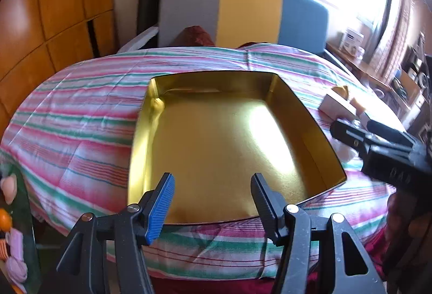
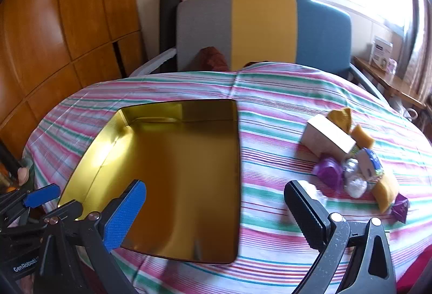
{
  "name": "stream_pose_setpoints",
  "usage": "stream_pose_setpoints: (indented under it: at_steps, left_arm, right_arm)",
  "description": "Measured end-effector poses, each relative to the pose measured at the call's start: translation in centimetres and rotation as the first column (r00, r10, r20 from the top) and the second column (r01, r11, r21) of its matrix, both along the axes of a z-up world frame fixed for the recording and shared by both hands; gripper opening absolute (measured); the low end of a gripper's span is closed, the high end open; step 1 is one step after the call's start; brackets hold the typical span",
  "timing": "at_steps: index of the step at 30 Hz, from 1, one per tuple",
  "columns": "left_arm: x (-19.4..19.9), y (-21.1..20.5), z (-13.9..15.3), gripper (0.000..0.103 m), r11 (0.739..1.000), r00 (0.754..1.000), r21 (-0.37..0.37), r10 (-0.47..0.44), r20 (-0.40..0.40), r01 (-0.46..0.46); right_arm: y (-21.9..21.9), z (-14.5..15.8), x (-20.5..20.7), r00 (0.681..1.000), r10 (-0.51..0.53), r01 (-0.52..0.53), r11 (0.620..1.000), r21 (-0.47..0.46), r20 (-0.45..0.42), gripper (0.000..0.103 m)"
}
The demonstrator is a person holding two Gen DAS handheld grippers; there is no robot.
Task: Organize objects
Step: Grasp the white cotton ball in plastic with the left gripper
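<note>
We see a shallow gold-lined rectangular tin (image 2: 172, 172) lying open and empty on the striped cloth. To its right, well apart, a small heap: a white box (image 2: 328, 141), yellow sponges (image 2: 387, 190), purple wrapped pieces (image 2: 328, 172) and a clear crumpled wrapper (image 2: 356, 183), all touching.

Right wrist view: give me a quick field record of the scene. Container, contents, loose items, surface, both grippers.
container: gold rectangular metal tin, lid off, on the table
contents: nothing visible inside
loose items: white cardboard box, yellow sponges, purple wrappers, clear plastic bits, clustered right of the tin, apart from it
surface: pink, green and white striped tablecloth
left gripper: open, holding nothing, over the tin's near edge
right gripper: open wide, holding nothing
</note>
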State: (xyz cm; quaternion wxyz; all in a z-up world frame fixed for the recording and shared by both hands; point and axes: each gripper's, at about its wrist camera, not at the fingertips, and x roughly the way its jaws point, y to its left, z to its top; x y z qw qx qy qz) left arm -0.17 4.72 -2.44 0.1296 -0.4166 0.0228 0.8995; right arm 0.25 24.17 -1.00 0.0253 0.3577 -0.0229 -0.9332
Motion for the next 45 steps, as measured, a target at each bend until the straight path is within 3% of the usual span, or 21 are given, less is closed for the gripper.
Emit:
stream_pose_setpoints:
  at_steps: [8,14,17,22,24,26,31,37,39,40,45]
  left_arm:
    - [-0.5,3.0,0.8,0.066,0.992,0.992,-0.037,-0.122,-0.021,0.122]
    - [-1.2,6.7,1.4,0.068,0.970,0.970,-0.039,-0.241,-0.001,0.241]
    - [-1.4,9.3,1.6,0.067,0.943,0.943,-0.024,-0.331,0.021,0.332]
    - [-2.0,15.4,2.2,0.067,0.875,0.873,-0.001,-0.484,0.061,0.485]
    - [-2.7,17.8,1.6,0.067,0.855,0.849,0.020,-0.518,0.100,0.519]
    - [-3.4,20.2,0.5,0.067,0.846,0.839,0.007,-0.528,0.133,0.532]
    - [-5.0,24.7,-2.3,0.067,0.831,0.808,0.010,-0.543,0.226,0.556]
    - [-6.8,27.9,-5.5,0.062,0.834,0.817,-0.094,-0.500,0.285,0.543]
    - [-7.3,28.3,-6.4,0.041,0.828,0.810,-0.107,-0.498,0.311,0.550]
    - [-7.3,28.5,-6.8,0.040,0.825,0.809,-0.115,-0.499,0.311,0.553]
    - [-5.8,27.4,-6.2,0.037,0.827,0.814,-0.076,-0.525,0.247,0.557]
  right_arm:
    - [6.6,0.9,0.4,0.994,-0.105,0.105,0.994,-0.017,0.005,0.103]
    - [14.6,1.6,0.9,0.968,-0.249,0.250,0.968,-0.015,0.033,0.103]
    - [19.0,1.3,1.0,0.943,-0.329,0.331,0.943,-0.033,0.049,0.103]
    - [24.1,-0.4,1.2,0.915,-0.393,0.402,0.909,-0.114,0.089,0.103]
    - [25.5,-1.2,1.4,0.905,-0.410,0.425,0.885,-0.191,0.117,0.103]
    - [26.4,-1.6,1.4,0.900,-0.412,0.435,0.861,-0.263,0.139,0.103]
    - [27.3,-1.9,1.7,0.893,-0.424,0.450,0.826,-0.340,0.151,0.103]
    - [27.2,-1.9,1.5,0.899,-0.413,0.437,0.829,-0.350,0.143,0.103]
    - [27.3,-2.0,1.5,0.899,-0.413,0.436,0.827,-0.354,0.144,0.103]
    - [27.4,-2.0,1.4,0.898,-0.413,0.438,0.825,-0.357,0.148,0.103]
    - [27.7,-2.7,1.1,0.892,-0.413,0.452,0.819,-0.353,0.183,0.103]
